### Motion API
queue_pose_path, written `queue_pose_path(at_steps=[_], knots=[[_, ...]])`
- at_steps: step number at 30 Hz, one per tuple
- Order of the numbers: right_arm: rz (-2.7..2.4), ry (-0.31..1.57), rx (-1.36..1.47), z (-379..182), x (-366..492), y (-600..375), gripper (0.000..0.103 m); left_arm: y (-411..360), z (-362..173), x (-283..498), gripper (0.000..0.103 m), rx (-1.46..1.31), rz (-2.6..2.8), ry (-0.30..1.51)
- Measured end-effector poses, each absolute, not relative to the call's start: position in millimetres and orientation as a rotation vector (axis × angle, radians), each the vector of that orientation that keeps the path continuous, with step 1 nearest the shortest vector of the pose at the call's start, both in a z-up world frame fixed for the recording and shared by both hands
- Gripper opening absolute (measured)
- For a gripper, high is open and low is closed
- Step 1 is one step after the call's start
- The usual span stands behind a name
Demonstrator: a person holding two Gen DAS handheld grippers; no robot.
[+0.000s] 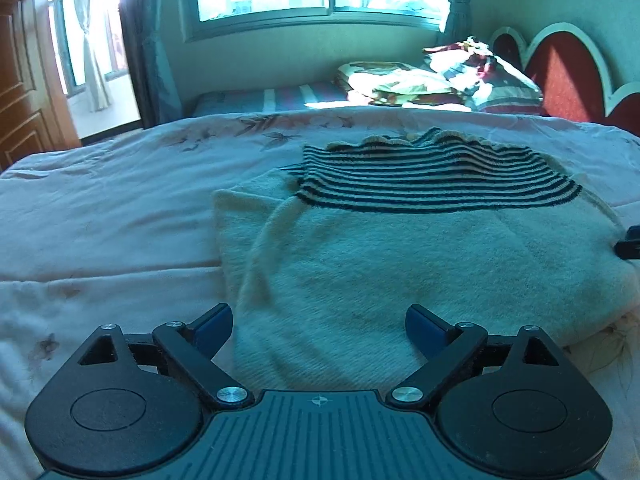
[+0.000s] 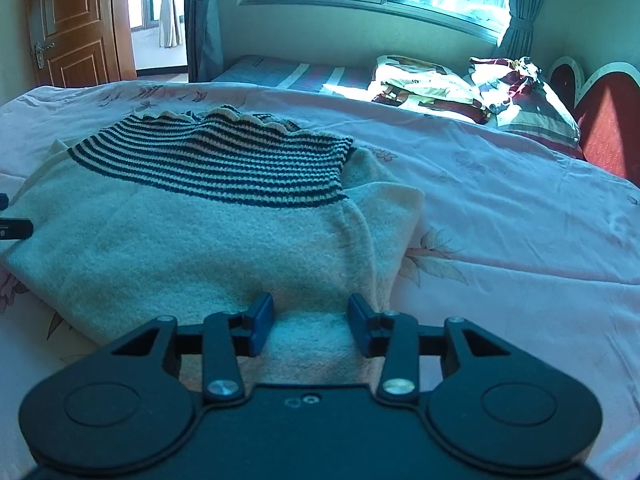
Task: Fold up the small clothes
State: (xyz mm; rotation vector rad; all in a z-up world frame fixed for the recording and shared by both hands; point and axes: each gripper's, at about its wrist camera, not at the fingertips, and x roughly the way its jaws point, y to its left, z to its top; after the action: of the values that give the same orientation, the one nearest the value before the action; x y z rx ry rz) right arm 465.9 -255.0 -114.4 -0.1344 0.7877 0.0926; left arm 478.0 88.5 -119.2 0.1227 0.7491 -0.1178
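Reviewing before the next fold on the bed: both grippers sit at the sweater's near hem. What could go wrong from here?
1. The right gripper is open around a bunched bit of hem; closing may catch only the top layer of the sweater.
2. The left gripper is wide open over the hem, so a lift could be lopsided.
3. The sleeve, folded loosely at the side, may slip out.

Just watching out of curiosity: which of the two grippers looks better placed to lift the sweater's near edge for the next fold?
Probably the right gripper: its blue fingers already straddle a raised ridge of the fuzzy cream sweater with the striped knit top. The left gripper is spread wide over flat fabric, gripping nothing.
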Motion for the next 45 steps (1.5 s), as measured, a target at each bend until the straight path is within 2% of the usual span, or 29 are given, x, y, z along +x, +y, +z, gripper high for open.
queue_pose_path(at_steps=[2,3,7,8,10,15,26,39,40,41,43,45], knots=[[0.064,0.680,-0.127,-98,448,-256,0.056,106,-112,457,0.093,0.049,-0.089,0.725],[0.079,0.662,-0.114,-92,440,-257,0.055,116,-110,444,0.093,-0.016,-0.088,0.706],[0.166,0.632,-0.097,-84,409,-250,0.038,142,-122,406,0.093,-0.240,-0.079,0.713],[0.180,0.635,-0.083,-84,403,-247,0.029,145,-129,399,0.093,-0.307,-0.081,0.723],[0.202,0.644,-0.023,-84,395,-245,0.019,149,-138,390,0.093,-0.423,-0.085,0.731],[0.185,0.657,0.079,-85,389,-243,0.019,144,-152,388,0.093,-0.583,-0.105,0.733],[0.150,0.702,0.120,-100,395,-245,0.022,156,-177,421,0.092,-0.924,-0.100,0.696],[0.155,0.707,0.113,-102,412,-248,0.022,143,-186,460,0.092,-0.935,-0.044,0.604],[0.158,0.708,0.112,-102,414,-248,0.022,141,-186,461,0.086,-0.932,-0.039,0.601],[0.161,0.709,0.113,-102,415,-247,0.022,142,-187,462,0.071,-0.927,-0.021,0.607],[0.168,0.708,0.114,-101,415,-245,0.022,146,-191,458,0.058,-0.943,0.004,0.609],[0.175,0.703,0.116,-100,415,-244,0.022,148,-195,449,0.054,-0.967,0.018,0.602]])
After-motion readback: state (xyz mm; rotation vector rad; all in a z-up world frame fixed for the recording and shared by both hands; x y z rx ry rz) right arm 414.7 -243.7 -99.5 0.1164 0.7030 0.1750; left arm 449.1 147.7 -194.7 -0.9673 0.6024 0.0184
